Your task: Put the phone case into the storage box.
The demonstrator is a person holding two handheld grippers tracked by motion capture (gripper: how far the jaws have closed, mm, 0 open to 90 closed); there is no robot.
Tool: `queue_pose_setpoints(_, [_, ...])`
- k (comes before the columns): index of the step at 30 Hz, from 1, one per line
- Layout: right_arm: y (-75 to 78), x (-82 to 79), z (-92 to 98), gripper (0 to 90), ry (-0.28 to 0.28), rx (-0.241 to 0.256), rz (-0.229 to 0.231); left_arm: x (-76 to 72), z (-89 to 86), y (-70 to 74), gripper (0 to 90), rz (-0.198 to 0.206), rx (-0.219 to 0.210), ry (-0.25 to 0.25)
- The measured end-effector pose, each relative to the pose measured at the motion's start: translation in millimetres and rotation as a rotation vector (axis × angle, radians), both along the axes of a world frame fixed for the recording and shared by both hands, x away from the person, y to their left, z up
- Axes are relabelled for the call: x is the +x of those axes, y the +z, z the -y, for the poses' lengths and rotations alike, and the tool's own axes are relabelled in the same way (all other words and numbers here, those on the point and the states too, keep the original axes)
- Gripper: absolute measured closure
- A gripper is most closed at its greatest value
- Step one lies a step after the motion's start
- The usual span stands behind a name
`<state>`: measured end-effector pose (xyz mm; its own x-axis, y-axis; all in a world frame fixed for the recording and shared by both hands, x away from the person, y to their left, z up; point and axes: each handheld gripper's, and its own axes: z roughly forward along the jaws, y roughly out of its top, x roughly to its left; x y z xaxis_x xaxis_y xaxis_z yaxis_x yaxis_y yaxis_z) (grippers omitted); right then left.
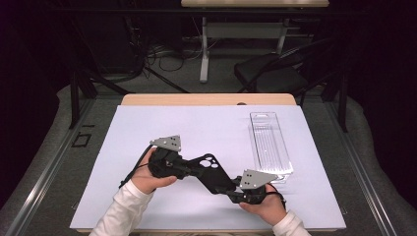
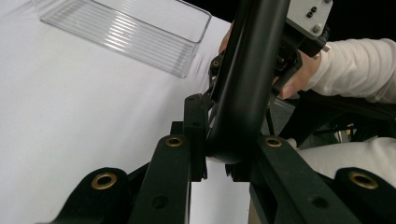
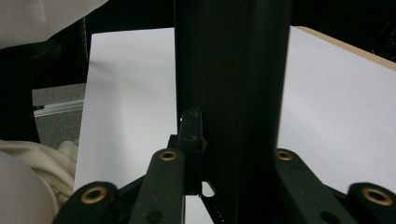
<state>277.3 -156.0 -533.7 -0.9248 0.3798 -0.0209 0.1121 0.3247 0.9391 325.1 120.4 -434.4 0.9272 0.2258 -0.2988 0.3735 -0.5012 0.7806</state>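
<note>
A long black flat part [image 1: 210, 173] with round holes at its far end hangs just above the white sheet, held between both grippers. My left gripper [image 1: 189, 169] is shut on its left end; in the left gripper view the jaws clamp the part's rounded black edge [image 2: 243, 84] at my left gripper [image 2: 223, 156]. My right gripper [image 1: 232, 191] is shut on the part's near right end. The right gripper view has the dark part [image 3: 233, 70] standing between the jaws of my right gripper [image 3: 231, 149].
A clear ribbed plastic tray [image 1: 270, 142] lies at the right of the white sheet [image 1: 147, 123], seen again as the tray [image 2: 126, 32] in the left gripper view. A dark chair [image 1: 275, 69] and desk legs stand beyond the table's far edge.
</note>
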Motion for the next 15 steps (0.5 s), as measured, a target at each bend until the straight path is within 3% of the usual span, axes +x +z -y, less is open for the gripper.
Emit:
queue_pose_setpoints(9, [0.1, -2.0, -0.6, 64.3, -0.02, 0.001, 0.012, 2.1, 0.1, 0.3, 81.1, -0.066, -0.011, 0.034])
queue_pose_setpoints(15, [-0.7, -2.3, -2.1, 58.3, -0.028, -0.004, 0.018, 4.1, -0.8, -0.1, 81.1, -0.089, -0.01, 0.05])
